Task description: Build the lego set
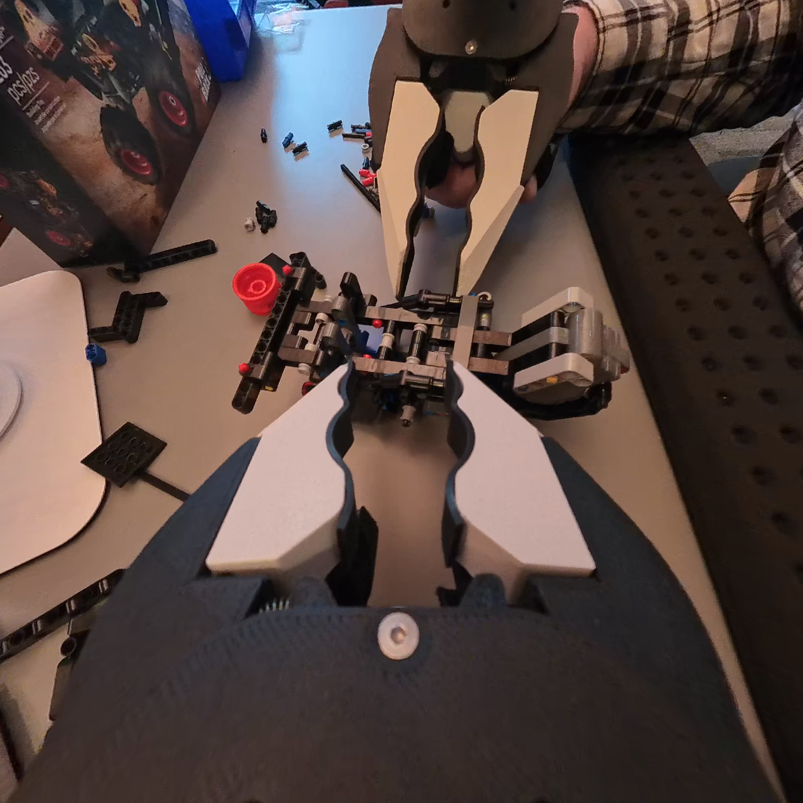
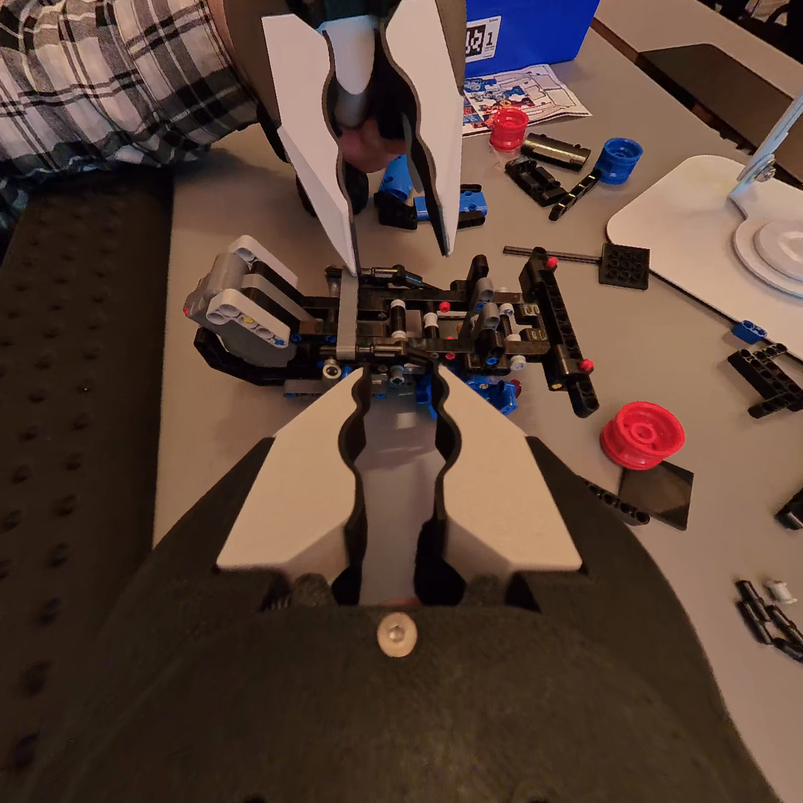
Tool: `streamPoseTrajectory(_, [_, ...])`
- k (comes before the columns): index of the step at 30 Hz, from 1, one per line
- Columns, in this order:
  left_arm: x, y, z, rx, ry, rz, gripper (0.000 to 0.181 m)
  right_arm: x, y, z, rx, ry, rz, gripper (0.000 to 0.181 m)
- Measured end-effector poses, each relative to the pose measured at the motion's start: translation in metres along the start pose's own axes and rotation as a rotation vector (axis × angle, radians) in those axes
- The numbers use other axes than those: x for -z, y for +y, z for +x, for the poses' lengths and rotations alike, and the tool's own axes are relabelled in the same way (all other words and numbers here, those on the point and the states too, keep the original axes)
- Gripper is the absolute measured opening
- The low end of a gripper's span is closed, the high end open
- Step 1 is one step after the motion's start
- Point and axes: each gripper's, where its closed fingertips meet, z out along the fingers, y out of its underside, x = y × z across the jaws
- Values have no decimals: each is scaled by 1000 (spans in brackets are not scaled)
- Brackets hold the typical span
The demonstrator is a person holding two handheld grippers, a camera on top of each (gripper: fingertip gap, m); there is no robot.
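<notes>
Roughly mid-build: your chassis (image 2: 434,330) lies on the desk near its padded edge, frame and grey end block assembled, no wheels fitted. Both tools, left (image 1: 402,369) and right (image 2: 399,373), flank it, jaws narrowly parted, gripping nothing. Red hub (image 2: 642,436) and loose beams (image 2: 767,378) remain unmounted.

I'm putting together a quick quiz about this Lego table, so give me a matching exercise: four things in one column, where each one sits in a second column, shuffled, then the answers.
Things
1. model frame
2. blue wheel hub
3. instruction sheet
4. square black plate

Places
A. at the end of a thin black rod
B. in front of the blue bin
C. between the left tongs and the right tongs
D. beside a black cylinder

Pairs: 1-C, 2-D, 3-B, 4-A
</notes>
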Motion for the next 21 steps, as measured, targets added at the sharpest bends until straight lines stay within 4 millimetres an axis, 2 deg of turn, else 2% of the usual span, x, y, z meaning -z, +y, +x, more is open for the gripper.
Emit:
streamPoseTrajectory(3, [2,0,-1,2,-6,1,39,2,2,3,6,16,-8,33])
streamPoseTrajectory(9, [4,3,-4,10,-15,-4,38,6,3,3,-5,16,-6,35])
streamPoseTrajectory(21, [-1,5,3,15,16,-36,35,-4,-4,10,-24,38,17,34])
